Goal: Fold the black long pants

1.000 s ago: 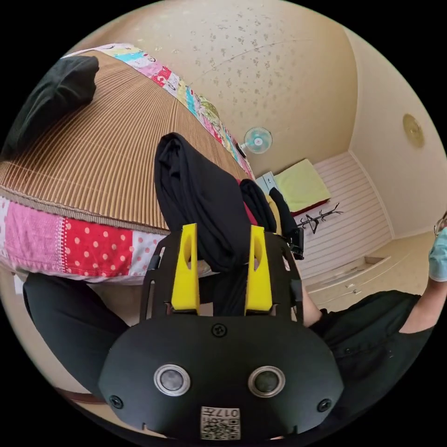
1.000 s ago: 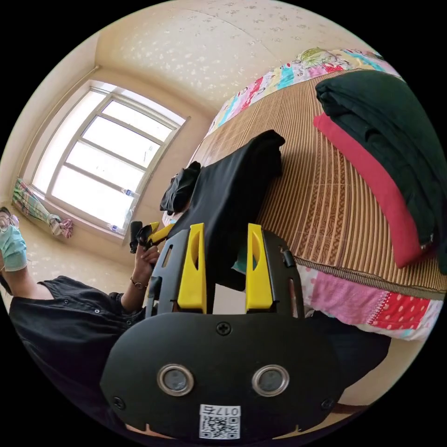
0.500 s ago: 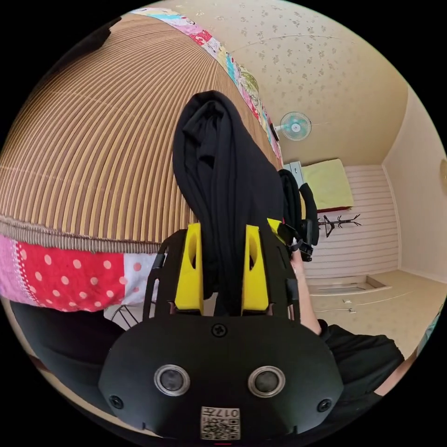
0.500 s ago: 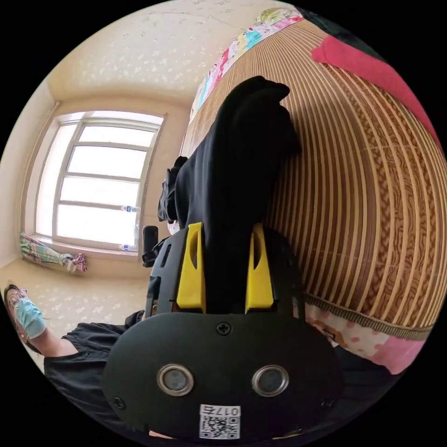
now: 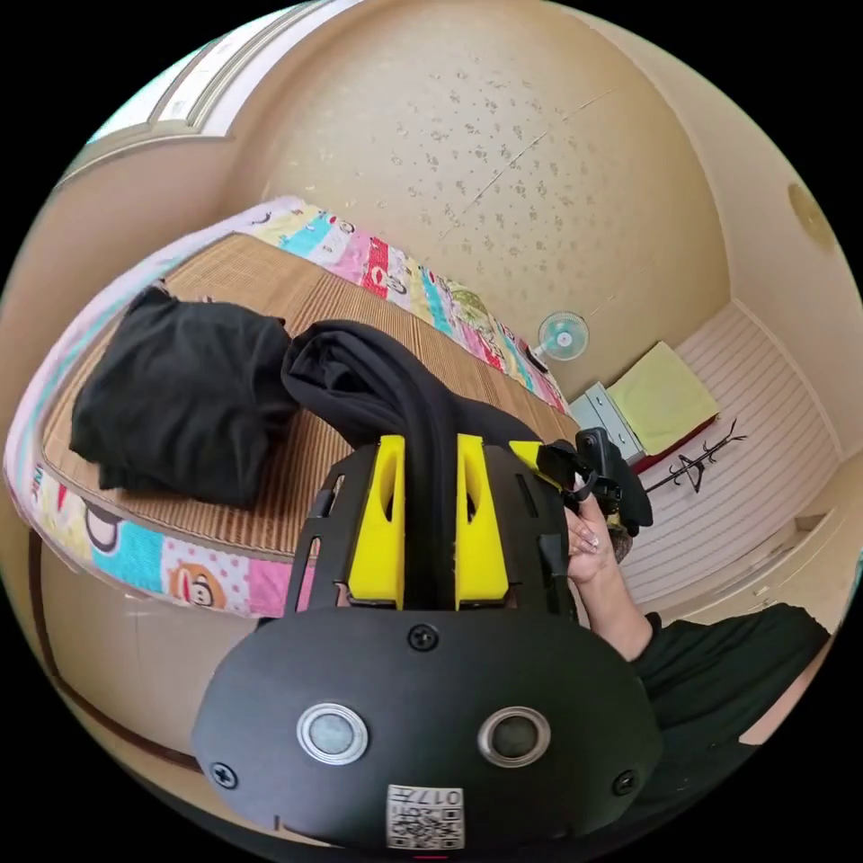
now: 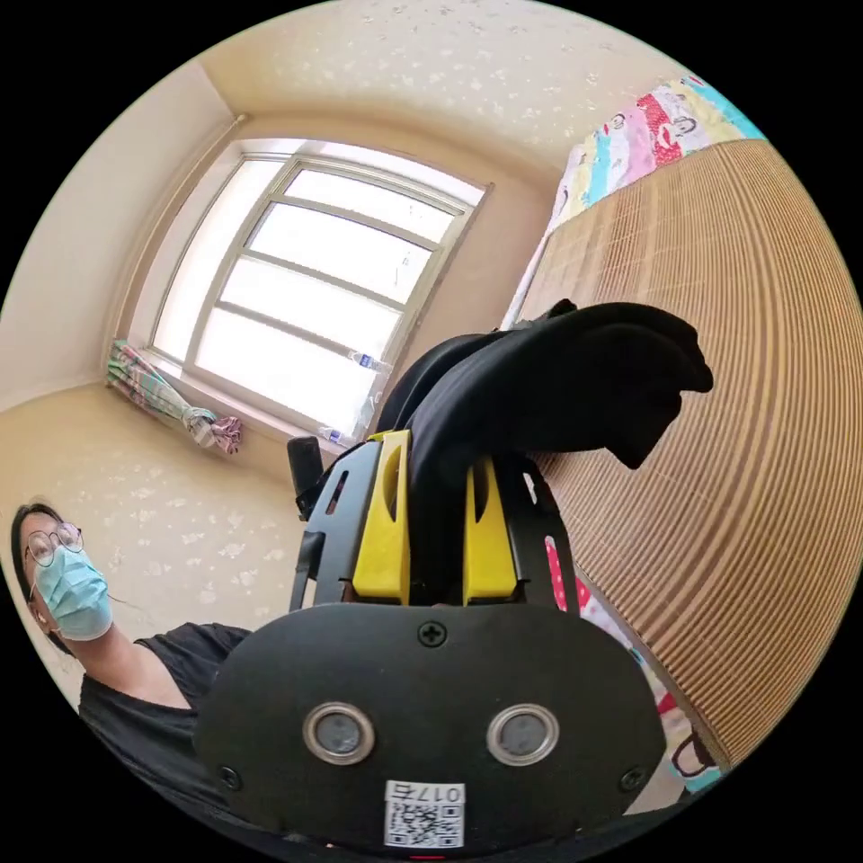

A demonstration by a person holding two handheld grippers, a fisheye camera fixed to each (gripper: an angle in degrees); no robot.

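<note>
Both your left gripper [image 5: 428, 449] and right gripper [image 6: 435, 472] clamp the black pants [image 5: 378, 387]. Keep the cloth taut. Lay it flat on the bed mat [image 5: 306, 467].

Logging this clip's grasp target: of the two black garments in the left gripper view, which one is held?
The long bunched black pants, running from the mat into the left gripper between its yellow fingers. The other, the folded black pile, lies free on the mat.

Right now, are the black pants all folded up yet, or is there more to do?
Nearly. The black pants are already bunched into a thick folded bundle. Both the left gripper and right gripper are shut on them, holding them over the bed's woven mat. Left to do: lay them down, maybe by the folded black pile, and let go.
</note>
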